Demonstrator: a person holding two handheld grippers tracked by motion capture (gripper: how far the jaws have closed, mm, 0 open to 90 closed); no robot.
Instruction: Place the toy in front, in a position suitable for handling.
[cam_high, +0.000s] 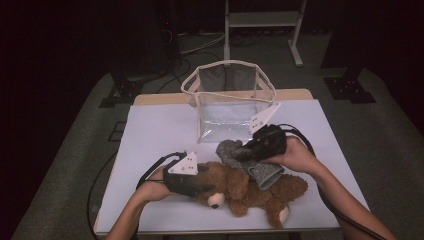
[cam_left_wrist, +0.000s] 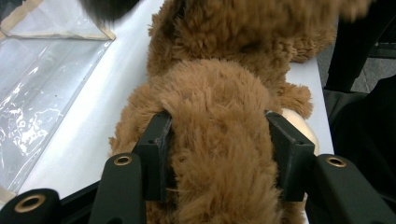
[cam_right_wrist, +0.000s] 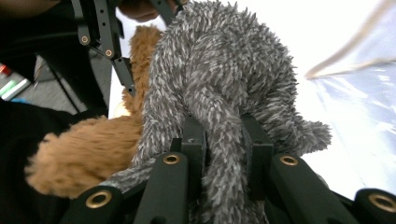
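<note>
A brown teddy bear (cam_high: 235, 190) (cam_left_wrist: 219, 79) lies on the white table sheet (cam_high: 155, 135), near its front edge. My left gripper (cam_high: 206, 189) (cam_left_wrist: 217, 140) is shut on a thick furry part of the bear, with both pads pressed into the fur. A grey fuzzy cloth (cam_high: 227, 149) (cam_right_wrist: 219, 60) hangs partly over the bear's body. My right gripper (cam_high: 241, 156) (cam_right_wrist: 223, 135) is shut on a fold of this cloth and holds it a little above the bear (cam_right_wrist: 84, 149).
A clear plastic bag with beige trim (cam_high: 225, 65) (cam_left_wrist: 37, 88) (cam_right_wrist: 359, 107) stands open at the back middle of the table. Bare sheet lies left of the bag. Dark floor, cables and a metal stand's legs (cam_high: 295, 45) surround the table.
</note>
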